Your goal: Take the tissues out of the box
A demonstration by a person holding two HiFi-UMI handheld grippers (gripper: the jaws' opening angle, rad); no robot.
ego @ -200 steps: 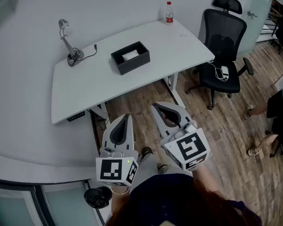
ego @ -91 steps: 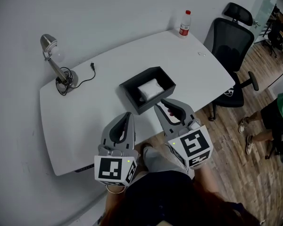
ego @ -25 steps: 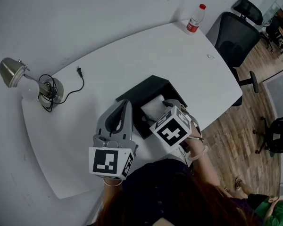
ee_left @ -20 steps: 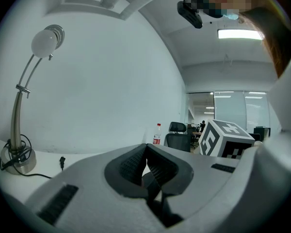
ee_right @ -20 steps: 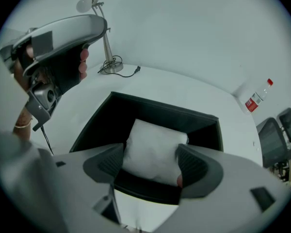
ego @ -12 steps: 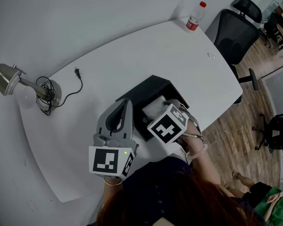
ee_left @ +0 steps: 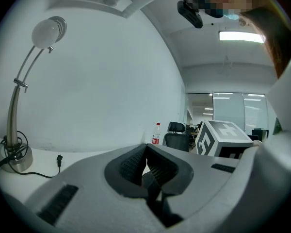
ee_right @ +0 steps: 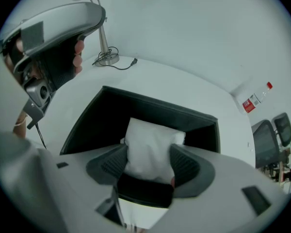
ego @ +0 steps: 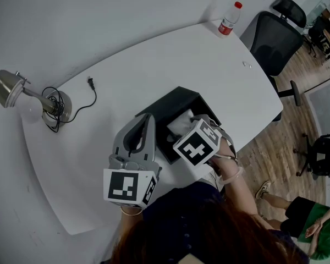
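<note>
A black open-topped box (ego: 166, 99) stands on the white table (ego: 126, 70) near its front edge. A white tissue pack (ego: 180, 123) lies inside it. My right gripper (ego: 200, 121) reaches down into the box. In the right gripper view its jaws (ee_right: 149, 161) are closing, and both pads touch the sides of the tissue pack (ee_right: 153, 142), against the box's dark wall (ee_right: 136, 106). My left gripper (ego: 149, 119) hovers just left of the box with its jaws together and nothing between them; its shut fingertips (ee_left: 146, 149) point across the table.
A metal desk lamp (ego: 10, 87) with a coiled cable (ego: 58, 108) stands at the table's left end. A plastic bottle (ego: 229, 20) stands at the far right corner, with a black office chair (ego: 278, 34) beyond it. A person's legs (ego: 297, 213) show at the lower right on the wooden floor.
The right gripper has shifted slightly within the box opening around the tissue pack. The left gripper has stayed beside the box. Seconds earlier both grippers were held away from the table.
</note>
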